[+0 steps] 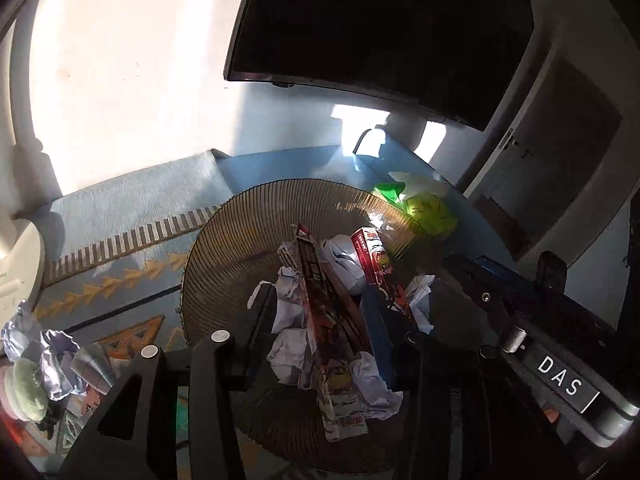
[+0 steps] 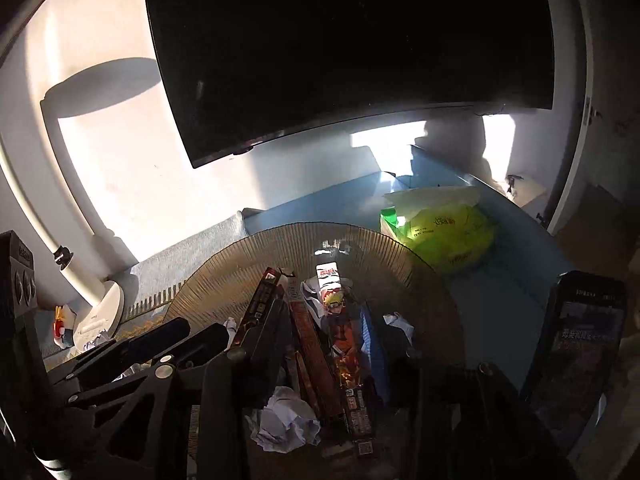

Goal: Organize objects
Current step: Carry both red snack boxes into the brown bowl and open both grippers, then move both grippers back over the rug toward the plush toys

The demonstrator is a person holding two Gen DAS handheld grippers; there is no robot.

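Looming dark overhead, the wall screen (image 2: pixel 352 52) runs off frame. Below it my blue worktop (image 1: pixel 280 168) carries a ribbed amber basket (image 1: pixel 248 236), its near rim hidden behind my left tool (image 1: pixel 320 344) and right tool (image 2: pixel 332 356), both released. Long printed boxes (image 1: pixel 324 320) and crumpled paper (image 2: pixel 286 420) lie inside.

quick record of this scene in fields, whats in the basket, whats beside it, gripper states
basket: round, ribbed, amber, see-through
inside: long printed boxes and crumpled paper
behind basket: green bag on the blue surface
far left: crumpled paper, soft toys
above: dark screen
left gripper: open, over the basket
right gripper: open, over the basket
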